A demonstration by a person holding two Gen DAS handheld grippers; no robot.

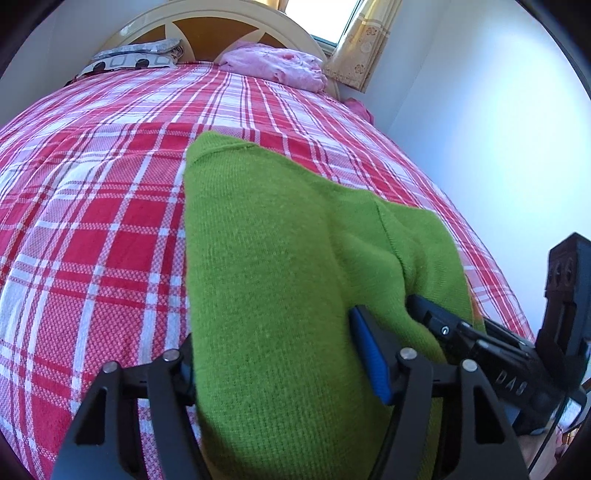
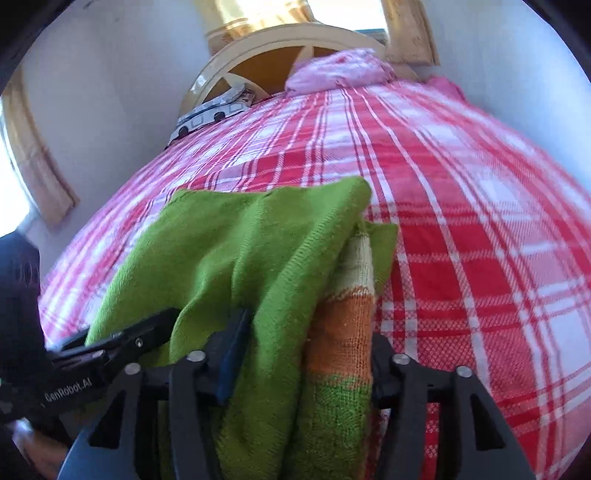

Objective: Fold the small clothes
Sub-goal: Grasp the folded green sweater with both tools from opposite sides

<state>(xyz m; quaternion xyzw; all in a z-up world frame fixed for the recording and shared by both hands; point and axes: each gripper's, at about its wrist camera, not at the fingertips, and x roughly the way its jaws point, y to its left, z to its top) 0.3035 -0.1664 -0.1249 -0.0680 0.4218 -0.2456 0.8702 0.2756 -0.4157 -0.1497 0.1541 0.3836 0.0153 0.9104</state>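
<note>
A green knitted sweater (image 1: 280, 236) lies folded lengthwise on the red plaid bed cover (image 1: 92, 221). In the right wrist view the sweater (image 2: 240, 251) shows an orange and cream striped part (image 2: 347, 317) along its right side. My left gripper (image 1: 277, 362) is shut on the near end of the sweater, and thick folds fill the gap between its jaws. My right gripper (image 2: 306, 354) holds the same end, its jaws pressed on the green and striped folds. Each gripper appears in the other's view: the right gripper (image 1: 443, 325) and the left gripper (image 2: 122, 343) sit close side by side.
A pink crumpled cloth (image 1: 277, 66) and a patterned pillow (image 1: 133, 59) lie at the rounded headboard (image 1: 207, 22). A white wall (image 1: 480, 129) runs along the bed's right side, with a curtained window (image 1: 365, 37) beyond. Bare plaid cover (image 2: 480, 258) spreads around the sweater.
</note>
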